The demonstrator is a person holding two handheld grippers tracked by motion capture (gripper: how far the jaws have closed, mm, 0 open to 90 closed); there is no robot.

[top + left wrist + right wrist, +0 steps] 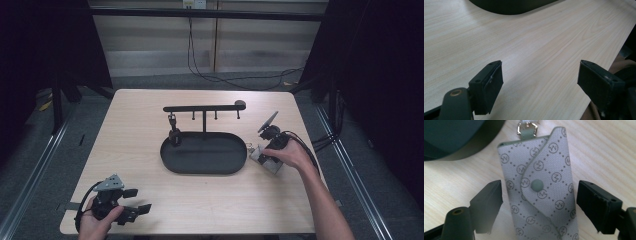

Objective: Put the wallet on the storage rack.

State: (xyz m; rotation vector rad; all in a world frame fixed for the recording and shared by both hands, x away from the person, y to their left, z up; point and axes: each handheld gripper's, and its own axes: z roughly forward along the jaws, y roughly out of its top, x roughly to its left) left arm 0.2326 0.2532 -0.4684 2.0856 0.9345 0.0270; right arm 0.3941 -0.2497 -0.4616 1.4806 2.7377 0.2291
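A small grey patterned key pouch (pixel 541 185) with a snap button and a metal clasp lies on the wooden table (pixel 140 130), just right of the black oval tray (pixel 202 155). My right gripper (pixel 539 202) is open, its jaws standing on either side of the pouch (pixel 261 156) without touching it. In the high view the right gripper (pixel 272 145) sits over the pouch at the table's right. My left gripper (pixel 137 207) rests open near the front left edge, held by a hand; the left gripper (pixel 539 82) has bare table between its jaws.
The tray carries an upright post with a horizontal black bar (pixel 202 108) bearing several short hooks; a small dark item (pixel 174 135) hangs from one hook at the left. Cables (pixel 200 65) run on the floor beyond the table. The tray's edge (pixel 509 6) shows ahead of the left gripper.
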